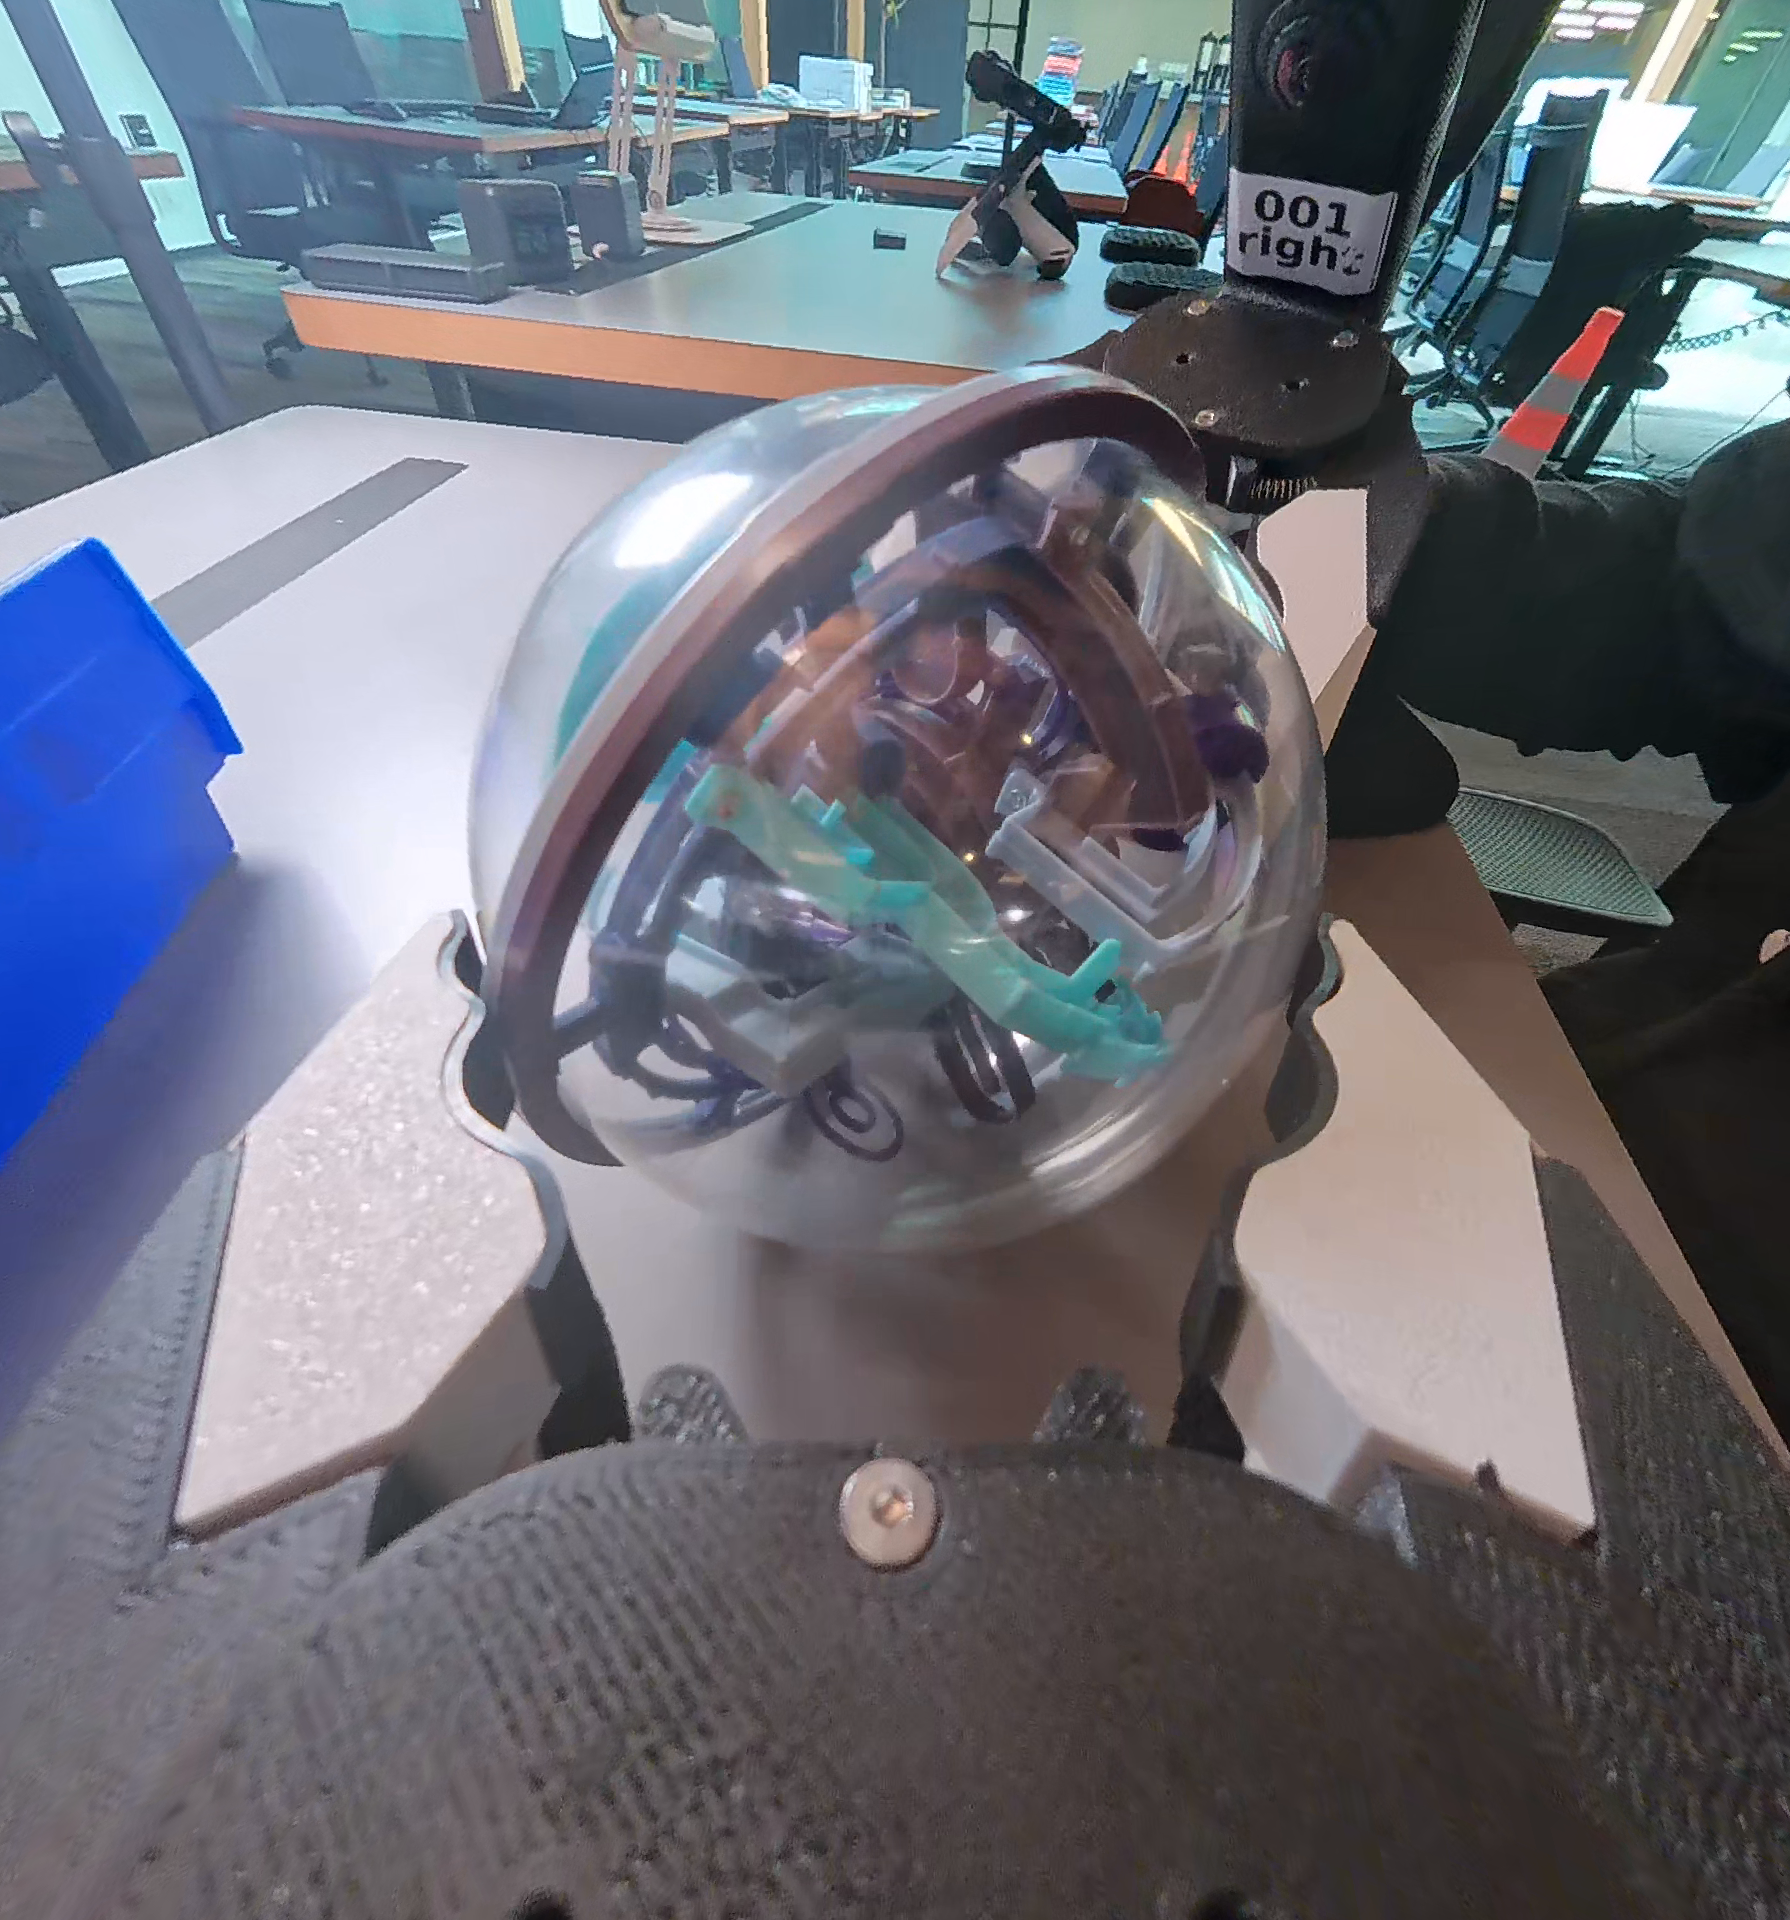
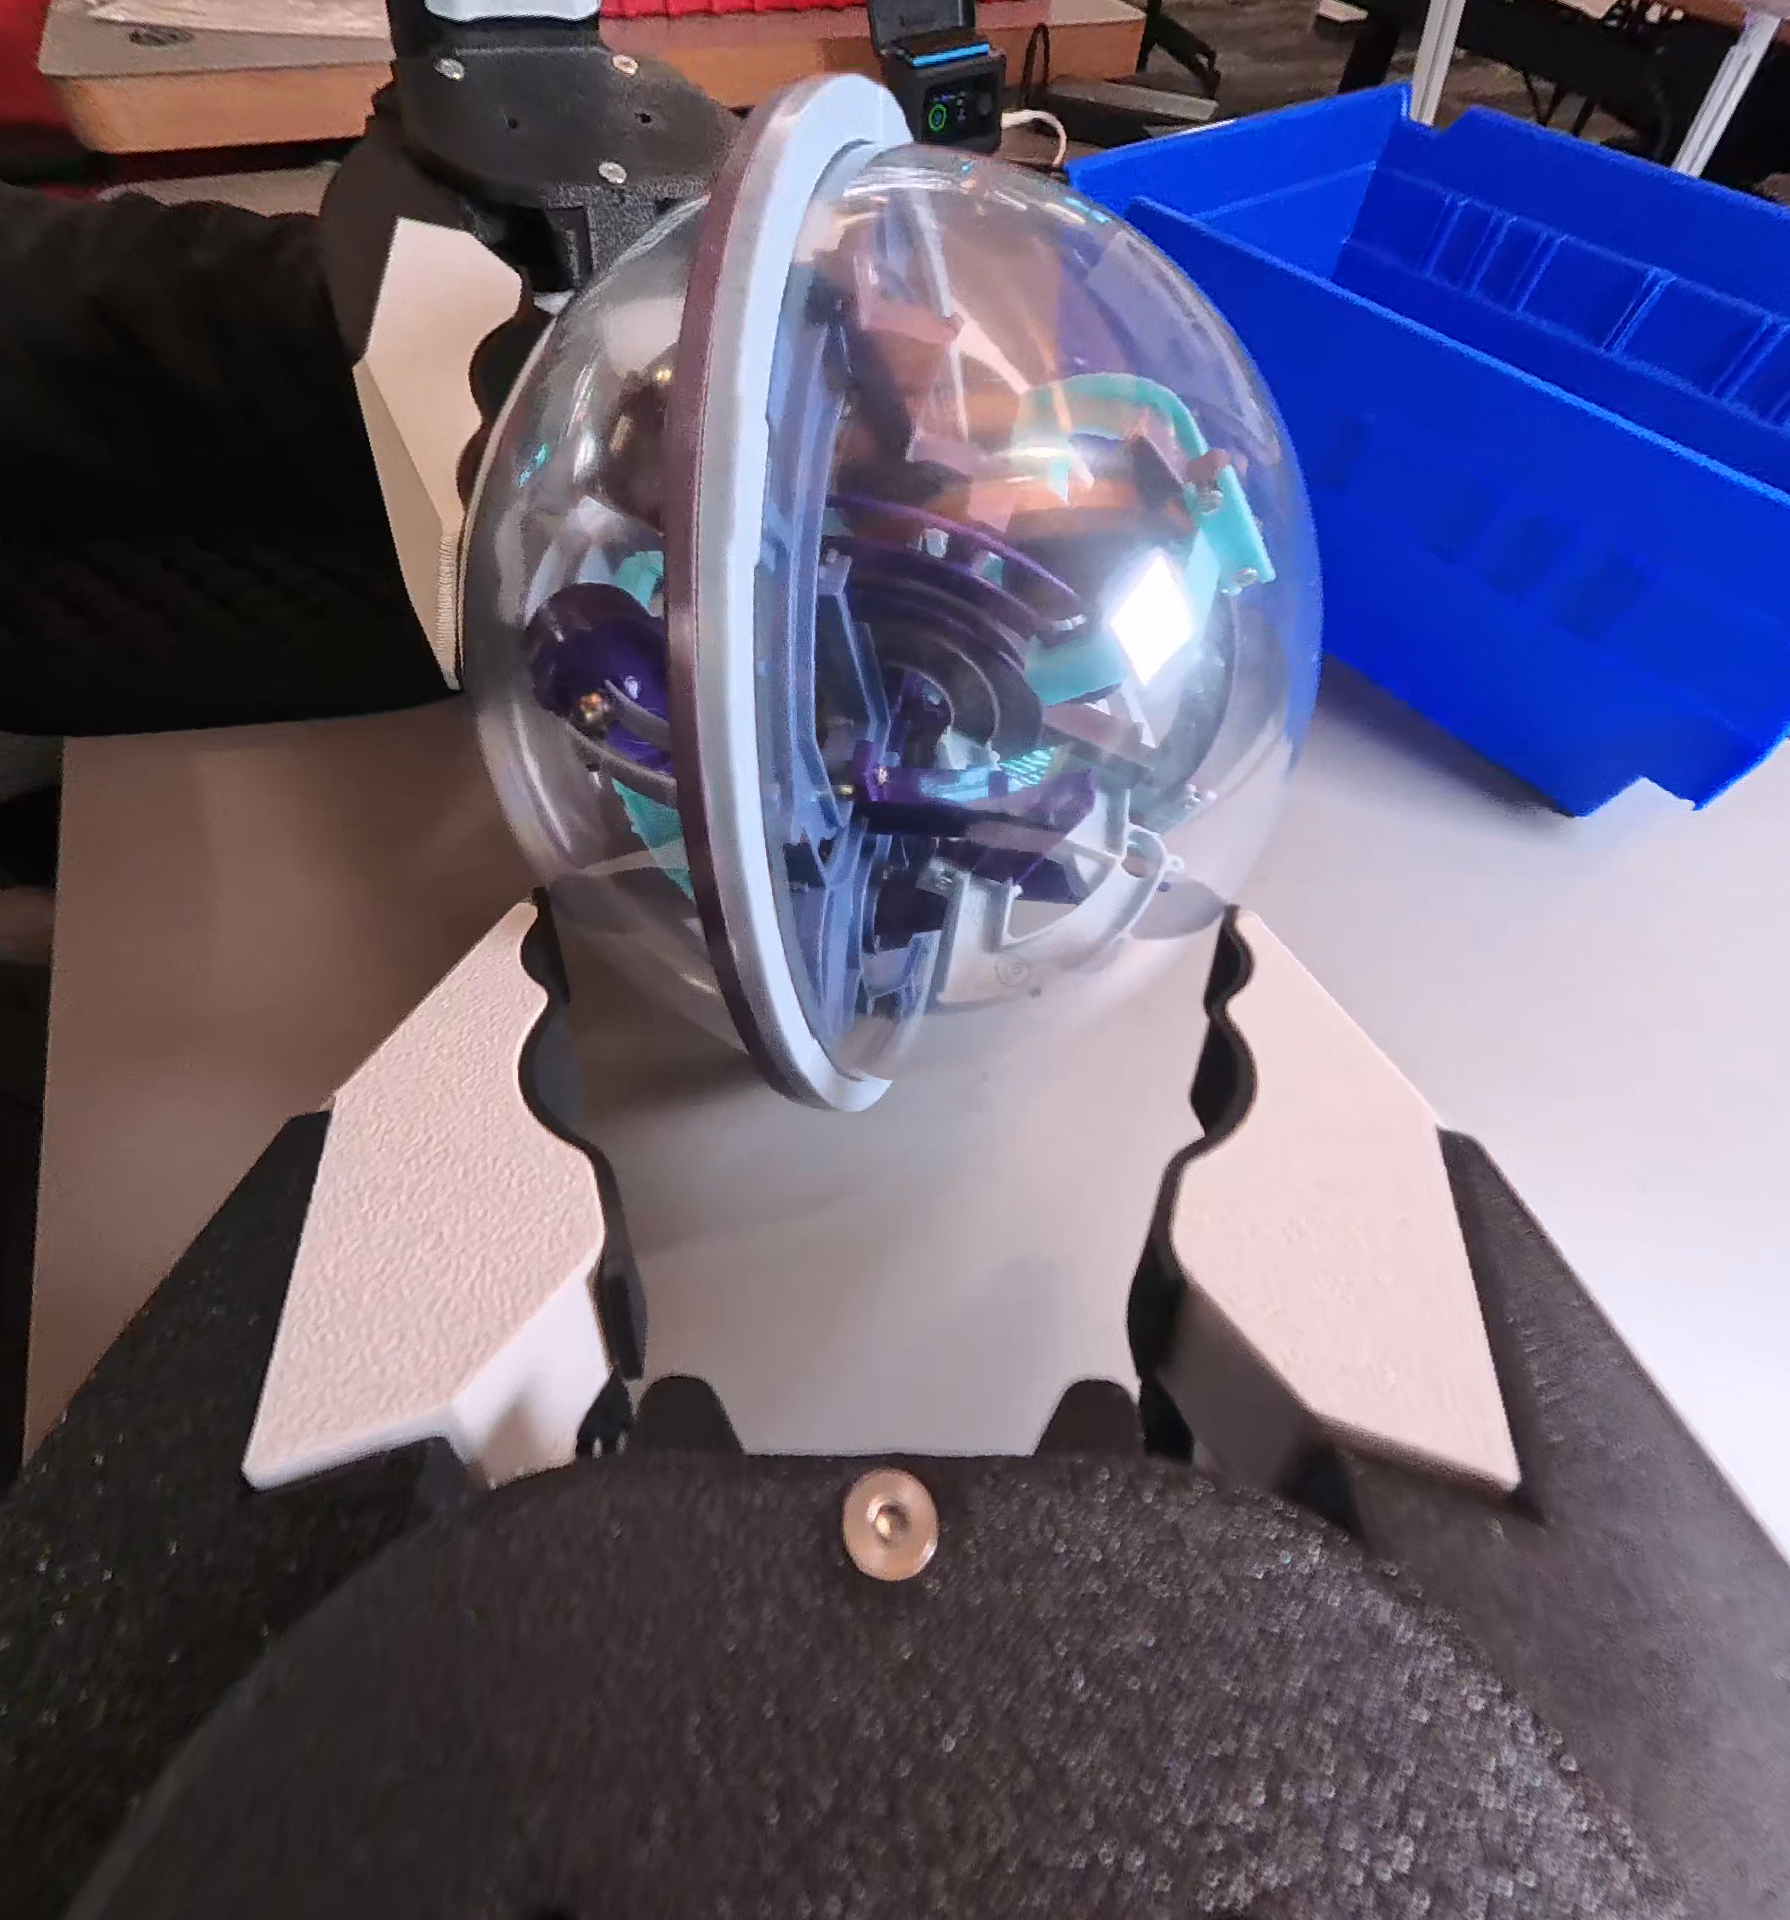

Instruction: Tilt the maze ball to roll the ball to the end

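The maze ball (image 1: 901,810) is a clear sphere with teal, purple, brown and grey tracks inside and a brown and white rim around it. It sits tilted, the rim running steeply. My left gripper (image 1: 886,997) is shut on the ball, with both fingertips against its sides. My right gripper (image 2: 880,925) grips the same ball (image 2: 891,582) from the opposite side, its fingertips touching the lower shell. Each gripper also shows behind the ball in the other's view: the right gripper in the left wrist view (image 1: 1255,416) and the left gripper in the right wrist view (image 2: 548,135). A small shiny ball seems to sit by a purple piece (image 2: 590,710).
A blue plastic bin (image 1: 60,831) stands on the white table (image 1: 351,582) beside the ball; it also shows in the right wrist view (image 2: 1597,468). A person's black sleeve (image 2: 143,416) reaches in at the table edge. Desks and chairs stand behind.
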The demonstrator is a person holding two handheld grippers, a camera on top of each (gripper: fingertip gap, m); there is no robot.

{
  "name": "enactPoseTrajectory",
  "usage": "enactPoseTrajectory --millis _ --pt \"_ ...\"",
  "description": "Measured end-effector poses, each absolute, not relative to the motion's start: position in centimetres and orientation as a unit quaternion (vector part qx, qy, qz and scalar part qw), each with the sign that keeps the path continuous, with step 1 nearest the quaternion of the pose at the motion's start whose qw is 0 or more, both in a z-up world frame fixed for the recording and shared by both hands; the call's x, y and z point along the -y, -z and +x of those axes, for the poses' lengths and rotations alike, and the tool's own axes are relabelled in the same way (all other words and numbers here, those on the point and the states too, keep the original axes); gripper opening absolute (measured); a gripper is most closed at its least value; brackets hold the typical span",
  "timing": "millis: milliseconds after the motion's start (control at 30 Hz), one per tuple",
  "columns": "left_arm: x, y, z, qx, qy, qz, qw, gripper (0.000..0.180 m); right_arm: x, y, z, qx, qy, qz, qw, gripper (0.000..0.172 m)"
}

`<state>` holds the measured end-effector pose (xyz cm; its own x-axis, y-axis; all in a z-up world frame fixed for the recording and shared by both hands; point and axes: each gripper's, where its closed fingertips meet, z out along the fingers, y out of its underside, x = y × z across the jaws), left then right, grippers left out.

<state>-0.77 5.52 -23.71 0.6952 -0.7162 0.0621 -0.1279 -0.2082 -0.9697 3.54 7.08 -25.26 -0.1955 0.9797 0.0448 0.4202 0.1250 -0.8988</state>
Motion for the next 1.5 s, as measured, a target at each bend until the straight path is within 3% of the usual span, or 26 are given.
enactPoseTrajectory --millis 567,1067,1267,1500 --pt "-6.1 23.6 -0.4 -0.233 0.229 -0.759 0.563 0.147 -7.7 25.1 3.0 0.662 -0.439 -0.517 0.32 0.129" --pt "-5.0 25.9 -1.3 -0.274 0.266 -0.766 0.517 0.142 -7.2 23.3 2.7 0.669 -0.411 -0.478 0.393 0.124" --pt "-4.6 21.6 -2.5 -0.26 0.257 -0.727 0.582 0.14 -6.6 23.1 2.2 0.663 -0.425 -0.47 0.399 0.121" --pt "-4.7 23.4 -1.9 -0.283 0.229 -0.746 0.557 0.141 -6.1 21.9 2.1 0.645 -0.458 -0.455 0.408 0.12"
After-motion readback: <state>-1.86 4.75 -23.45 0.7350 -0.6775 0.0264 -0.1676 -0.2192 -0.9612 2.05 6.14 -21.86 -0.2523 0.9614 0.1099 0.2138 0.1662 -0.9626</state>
